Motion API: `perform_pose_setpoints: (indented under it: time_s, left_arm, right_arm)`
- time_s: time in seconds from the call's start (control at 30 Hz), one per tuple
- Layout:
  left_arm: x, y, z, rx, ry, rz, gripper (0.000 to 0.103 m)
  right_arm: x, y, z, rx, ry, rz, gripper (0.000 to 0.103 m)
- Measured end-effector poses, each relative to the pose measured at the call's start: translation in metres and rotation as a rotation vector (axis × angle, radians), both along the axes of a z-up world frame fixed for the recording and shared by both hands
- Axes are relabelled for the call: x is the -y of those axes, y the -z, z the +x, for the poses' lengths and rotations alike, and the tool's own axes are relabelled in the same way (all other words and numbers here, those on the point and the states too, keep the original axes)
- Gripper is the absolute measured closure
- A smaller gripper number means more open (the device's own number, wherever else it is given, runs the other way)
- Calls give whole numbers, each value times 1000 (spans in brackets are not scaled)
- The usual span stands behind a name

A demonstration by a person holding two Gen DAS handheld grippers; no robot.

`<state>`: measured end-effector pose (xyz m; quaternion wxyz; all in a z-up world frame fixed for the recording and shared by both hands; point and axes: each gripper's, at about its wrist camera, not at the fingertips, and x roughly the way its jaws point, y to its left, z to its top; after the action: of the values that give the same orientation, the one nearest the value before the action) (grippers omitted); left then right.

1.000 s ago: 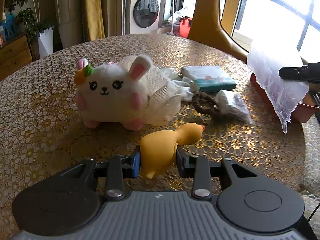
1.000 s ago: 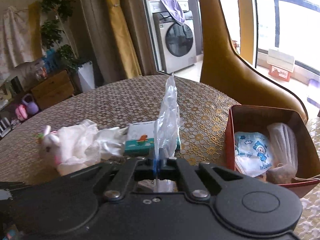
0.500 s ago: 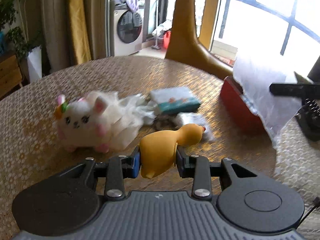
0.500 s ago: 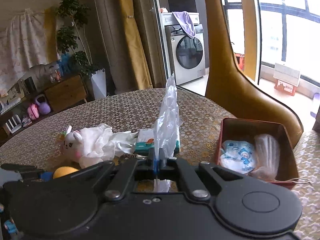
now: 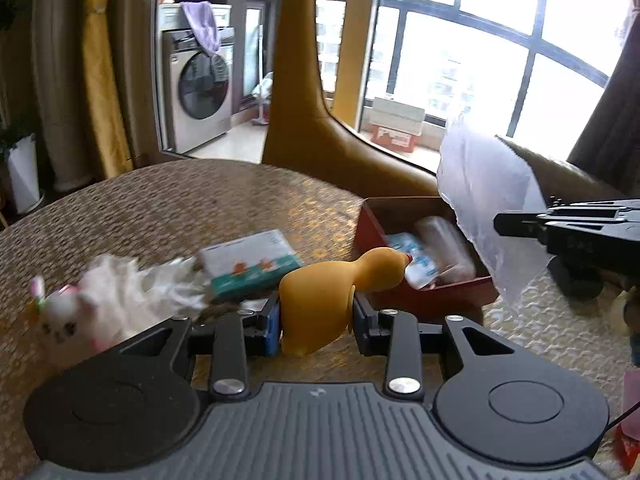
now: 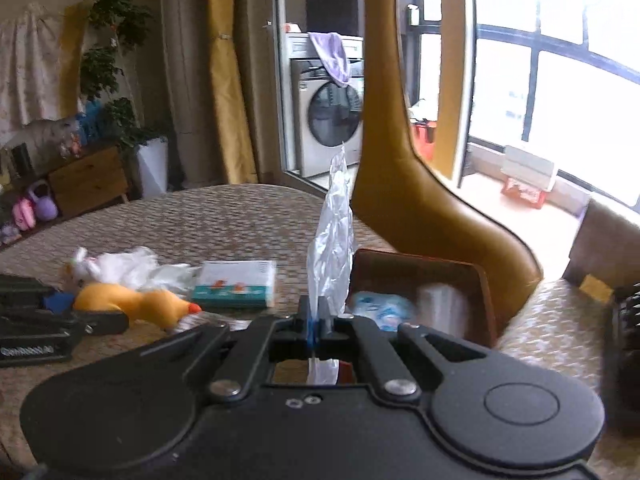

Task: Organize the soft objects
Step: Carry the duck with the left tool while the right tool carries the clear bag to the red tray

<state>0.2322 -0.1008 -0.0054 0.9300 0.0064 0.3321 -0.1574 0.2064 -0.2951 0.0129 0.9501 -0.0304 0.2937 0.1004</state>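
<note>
A round table [image 5: 168, 204] with a lace-patterned cover is carrying a plush bunny [image 5: 68, 320], a tissue pack [image 5: 252, 262] and a red box [image 5: 432, 300].

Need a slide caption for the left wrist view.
Left gripper holds yellow duck near red box; right gripper pinches plastic bag.

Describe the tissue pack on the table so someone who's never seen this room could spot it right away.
On the round table, look left of the red box. The tissue pack lies flat there beside the crumpled white cloth: the only neat rectangle, white on top with a teal edge and small orange pictures.
</note>
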Motion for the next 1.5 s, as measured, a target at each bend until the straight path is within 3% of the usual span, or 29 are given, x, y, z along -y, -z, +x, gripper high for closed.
perform_pose_setpoints:
  time_s: [0.5,0.93,1.5]
  left_arm:
    - [85,12,38,-39,105,23,69]
    - [139,40,81,-84,157,57,69]
    - [178,75,107,-151,226,116,69]
  right_arm:
    - [50,10,37,-9,59,-54,102]
    - [95,44,92,-79,134,-49,102]
    - [97,87,128,-210,72,4,101]
